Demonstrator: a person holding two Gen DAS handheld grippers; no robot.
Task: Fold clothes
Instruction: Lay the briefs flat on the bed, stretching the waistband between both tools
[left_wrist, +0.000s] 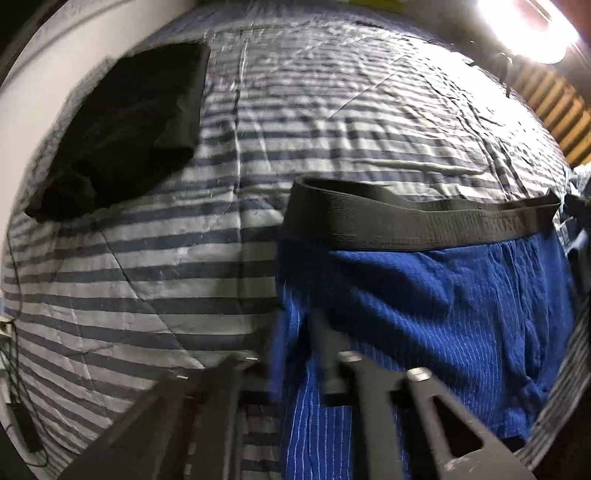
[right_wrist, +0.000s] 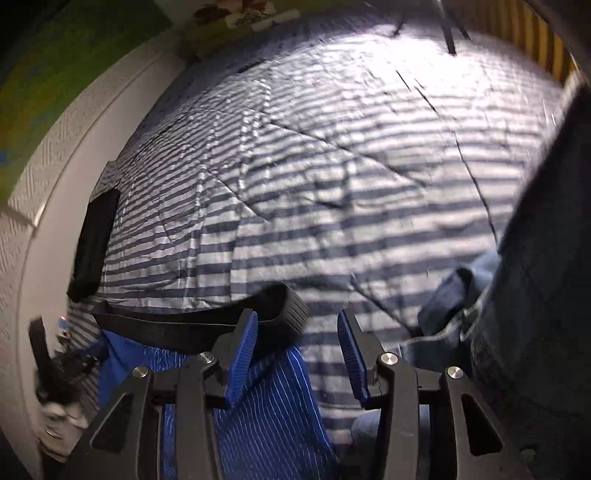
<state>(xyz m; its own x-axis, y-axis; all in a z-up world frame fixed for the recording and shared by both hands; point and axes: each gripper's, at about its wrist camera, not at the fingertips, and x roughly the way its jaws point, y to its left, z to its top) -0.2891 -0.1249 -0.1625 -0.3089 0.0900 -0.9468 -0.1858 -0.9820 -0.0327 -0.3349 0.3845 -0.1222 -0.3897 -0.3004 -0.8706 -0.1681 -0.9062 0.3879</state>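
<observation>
Looking down through both wrist cameras, I see first the largest thing: a bed covered by a quilted bedspread (left_wrist: 332, 122) with grey and dark blue stripes, which fills almost all of each view. Along its left side runs a white textured wall (right_wrist: 26, 240).

At the right edge of the right wrist view there is a big dark denim garment (right_wrist: 546, 266), with a lighter blue fold and a zipper near its lower part. It lies on the bedspread, beside my right tongs.

Next is the task's thing, a pair of blue pinstriped boxer shorts (left_wrist: 443, 306) with a wide black elastic waistband (left_wrist: 424, 218). It lies spread on the bedspread near me, the waistband on the far side. One end of the waistband stands up in a loop.

Further away to the left, near the wall, a folded black garment (left_wrist: 129, 125) lies flat, well apart from the shorts.

My left tongs (left_wrist: 328, 369) are closed together over the blue fabric near the left side of the shorts. The picture is blurred there, so I cannot tell if cloth is pinched between them.

My right tongs (right_wrist: 297, 354) stand apart, with blue ribbed pads (right_wrist: 243, 354). The left pad is over the waistband end and the blue fabric, the right one over bare bedspread. Nothing is clamped between them.
</observation>
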